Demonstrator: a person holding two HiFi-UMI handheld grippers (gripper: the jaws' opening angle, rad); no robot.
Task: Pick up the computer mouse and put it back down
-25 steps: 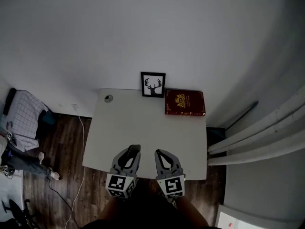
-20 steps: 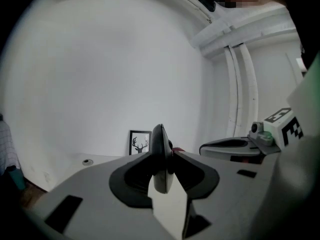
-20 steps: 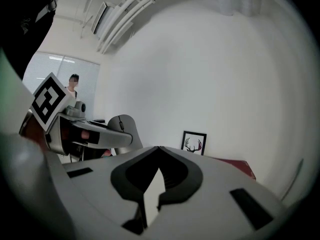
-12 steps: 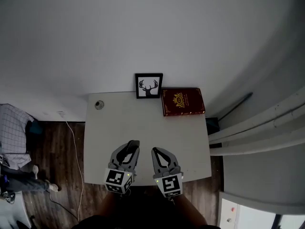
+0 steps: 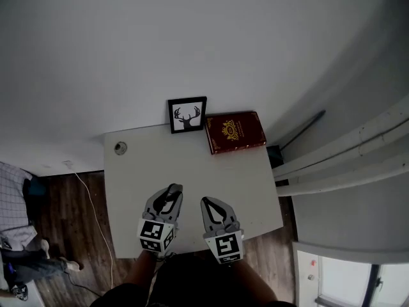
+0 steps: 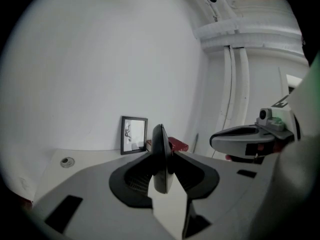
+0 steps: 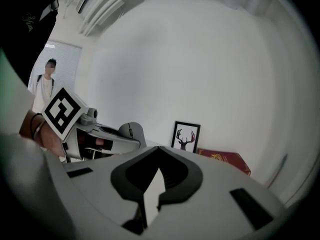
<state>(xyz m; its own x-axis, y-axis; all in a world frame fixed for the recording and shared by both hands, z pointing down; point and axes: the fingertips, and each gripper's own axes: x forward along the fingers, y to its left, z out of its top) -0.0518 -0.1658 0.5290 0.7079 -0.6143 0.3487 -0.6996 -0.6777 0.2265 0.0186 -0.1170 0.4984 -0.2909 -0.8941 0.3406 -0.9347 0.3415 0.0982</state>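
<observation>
A grey computer mouse (image 6: 160, 159) stands on its edge between the jaws of my left gripper (image 6: 161, 151), which is shut on it. The right gripper view shows the same mouse (image 7: 131, 133) from the side, gripped above the white table (image 5: 192, 168). In the head view my left gripper (image 5: 170, 192) hangs over the table's front part with the mouse (image 5: 171, 189) at its tip. Beside it my right gripper (image 5: 211, 204) is shut with nothing in it; its fingertips meet in its own view (image 7: 159, 151).
A framed deer picture (image 5: 187, 114) and a red book (image 5: 234, 132) stand at the table's back edge, and a round cable grommet (image 5: 121, 148) sits at its back left. A white cable (image 5: 89, 194) runs along the wooden floor at left. A person (image 7: 46, 86) stands far off.
Both grippers have moved forward from the table's front edge to over its front part and dipped a little. The left one still holds the mouse; the right one stays shut.
</observation>
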